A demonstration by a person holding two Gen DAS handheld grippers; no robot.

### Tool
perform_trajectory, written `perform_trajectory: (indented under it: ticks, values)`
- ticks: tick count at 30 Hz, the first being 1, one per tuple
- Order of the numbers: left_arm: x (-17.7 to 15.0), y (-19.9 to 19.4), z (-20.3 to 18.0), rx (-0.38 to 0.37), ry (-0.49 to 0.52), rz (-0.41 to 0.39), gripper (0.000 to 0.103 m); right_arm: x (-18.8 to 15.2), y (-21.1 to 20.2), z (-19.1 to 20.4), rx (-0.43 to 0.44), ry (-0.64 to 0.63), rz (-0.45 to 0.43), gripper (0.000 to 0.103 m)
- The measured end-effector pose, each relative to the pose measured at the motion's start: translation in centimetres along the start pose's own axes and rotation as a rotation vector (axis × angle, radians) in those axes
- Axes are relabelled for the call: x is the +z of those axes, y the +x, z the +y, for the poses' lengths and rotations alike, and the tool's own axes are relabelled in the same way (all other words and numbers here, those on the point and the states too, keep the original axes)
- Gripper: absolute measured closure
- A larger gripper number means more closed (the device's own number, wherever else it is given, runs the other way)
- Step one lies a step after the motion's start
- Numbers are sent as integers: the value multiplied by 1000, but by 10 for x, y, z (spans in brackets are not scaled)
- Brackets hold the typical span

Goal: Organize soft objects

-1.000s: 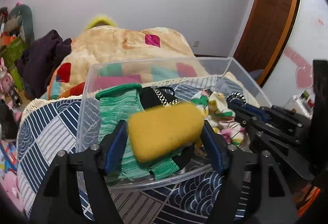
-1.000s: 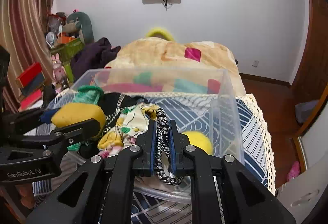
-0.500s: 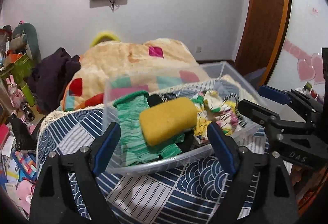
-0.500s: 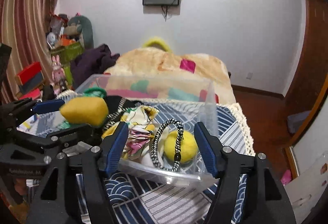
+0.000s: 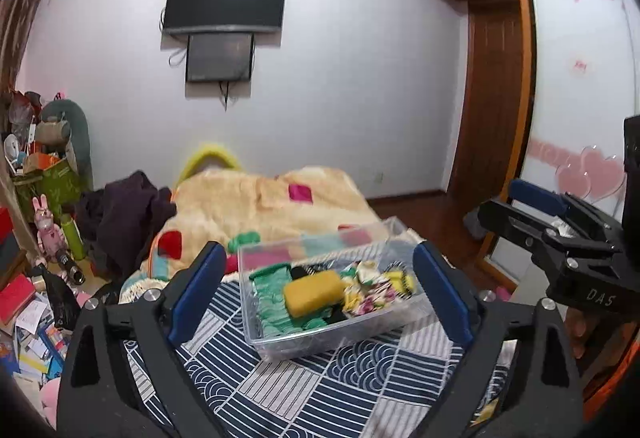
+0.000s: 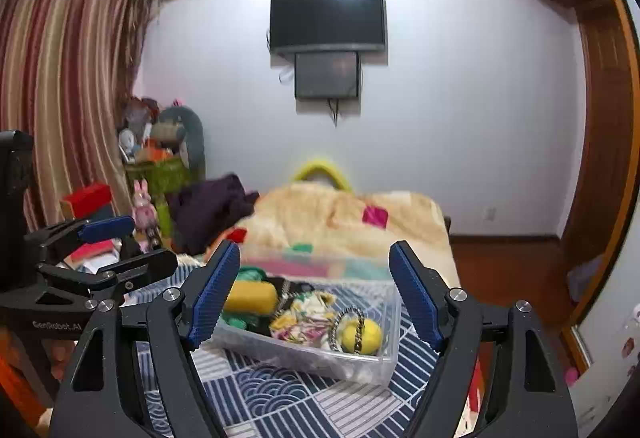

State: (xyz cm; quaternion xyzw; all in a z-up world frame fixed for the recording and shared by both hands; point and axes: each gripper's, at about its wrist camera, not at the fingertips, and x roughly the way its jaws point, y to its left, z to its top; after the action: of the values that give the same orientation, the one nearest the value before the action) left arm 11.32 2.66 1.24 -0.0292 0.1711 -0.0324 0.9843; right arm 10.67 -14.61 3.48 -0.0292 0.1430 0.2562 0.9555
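Observation:
A clear plastic bin sits on a blue patterned cloth. Inside lie a yellow sponge, a green knit cloth, a floral cloth, a yellow ball and a black-and-white braided band. My left gripper is open and empty, held back above the bin. My right gripper is open and empty, also back from the bin. Each gripper shows at the edge of the other's view.
A cream patchwork blanket covers the bed behind the bin, with dark clothes beside it. Books and toys clutter the floor at left. A TV hangs on the far wall. A wooden door stands at right.
My left gripper opened and dropped the yellow sponge into the bin. My right gripper opened and left the braided band in the bin. Both pulled back and up.

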Motion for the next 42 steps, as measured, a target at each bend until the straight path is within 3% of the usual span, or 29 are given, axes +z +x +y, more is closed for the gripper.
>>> perform_trajectory:
  ticks: [7,17,42]
  values:
    - [5,-41,-6,0,9,-84,1,5,-28,12,9,-8,-66,19]
    - [2,-71,-7,16,0,-140,0,2,-42,25,-5,-15,-104,4]
    - [-5,-81,-6,24,8,-146,0,-5,-49,33,-1,-3,-111,0]
